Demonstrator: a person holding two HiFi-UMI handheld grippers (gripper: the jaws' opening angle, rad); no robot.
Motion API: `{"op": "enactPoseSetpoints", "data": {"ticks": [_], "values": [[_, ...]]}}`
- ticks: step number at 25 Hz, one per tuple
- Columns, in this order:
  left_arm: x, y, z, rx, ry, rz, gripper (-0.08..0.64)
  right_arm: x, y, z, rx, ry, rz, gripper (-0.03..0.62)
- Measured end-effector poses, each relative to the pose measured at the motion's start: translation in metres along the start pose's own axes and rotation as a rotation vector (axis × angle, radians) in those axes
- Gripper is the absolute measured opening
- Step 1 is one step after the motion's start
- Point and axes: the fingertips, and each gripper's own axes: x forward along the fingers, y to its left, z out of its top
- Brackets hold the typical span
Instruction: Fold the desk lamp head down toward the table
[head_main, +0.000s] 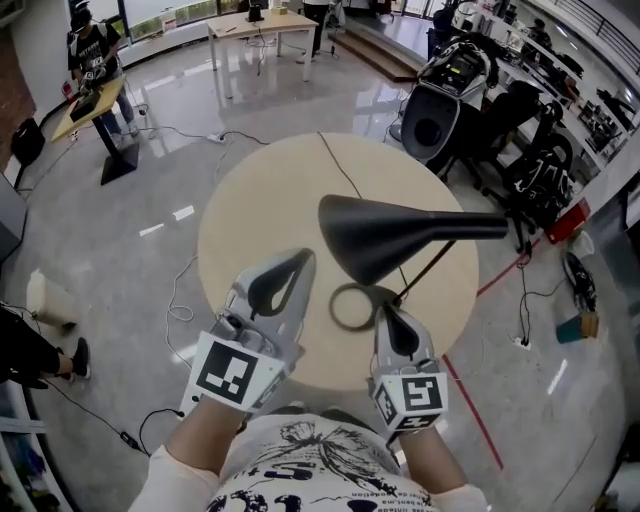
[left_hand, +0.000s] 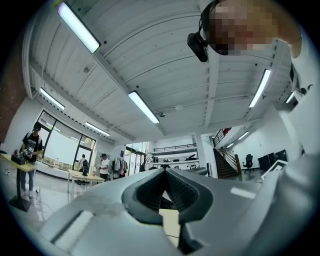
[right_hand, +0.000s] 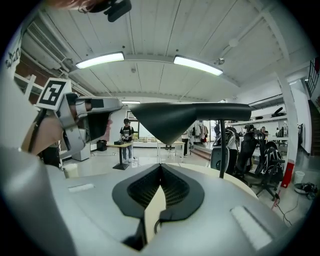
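Round table (head_main: 250, 200), level lamp head (head_main: 370, 235), left gripper (head_main: 302, 258), right gripper (head_main: 386, 313) closed alongside

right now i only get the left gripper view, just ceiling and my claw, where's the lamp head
observer: lamp head hangs over the table, its wide end close to the right of your left claw
operator: is the right claw on it
observer: no, the right claw is shut and empty, low by the ring base
operator: head folded down yet
observer: not yet, it sits level atop the upright stem
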Motion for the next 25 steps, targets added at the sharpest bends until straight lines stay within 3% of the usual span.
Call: {"op": "enactPoseSetpoints", "data": {"ticks": [5, 15, 20, 25], "values": [[0.014, 0.004, 0.018, 0.030, -0.026, 0.010, 0.006, 0.006, -0.001, 0.001, -0.008, 0.008, 0.023, 0.009], [0.035, 0.009, 0.017, 0.052, -0.019, 0.039, 0.006, 0.002, -0.015, -0.003, -0.005, 0.029, 0.033, 0.009], [0.033, 0.011, 0.001, 0.030, -0.003, 0.057, 0.006, 0.000, -0.013, -0.010, 0.004, 0.041, 0.042, 0.009], [0.031, 0.007, -0.033, 0.016, 0.088, 0.058, 0.006, -0.003, -0.011, -0.022, 0.014, 0.063, 0.046, 0.009]]}}
